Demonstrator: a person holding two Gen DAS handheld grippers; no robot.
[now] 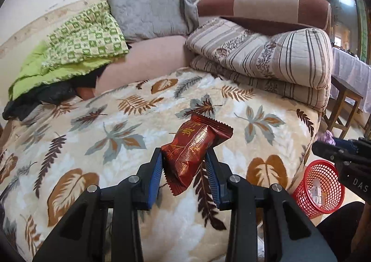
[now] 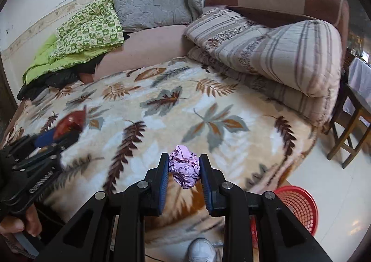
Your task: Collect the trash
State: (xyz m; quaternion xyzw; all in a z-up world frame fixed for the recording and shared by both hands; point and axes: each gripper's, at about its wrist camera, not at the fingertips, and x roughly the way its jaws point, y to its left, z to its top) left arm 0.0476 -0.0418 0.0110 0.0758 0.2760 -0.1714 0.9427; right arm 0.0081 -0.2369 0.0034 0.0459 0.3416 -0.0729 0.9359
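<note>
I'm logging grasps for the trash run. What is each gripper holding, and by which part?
Left gripper: red snack wrapper, pinched across its lower middle. Right gripper: crumpled purple paper ball, squeezed at its sides.

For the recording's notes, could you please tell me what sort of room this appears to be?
Most likely a lived-in bedroom or bed-sitting room in a home. A bed under a leaf-patterned blanket carries folded quilts and a grey pillow, and a red wastebasket stands on the tiled floor beside it.
</note>
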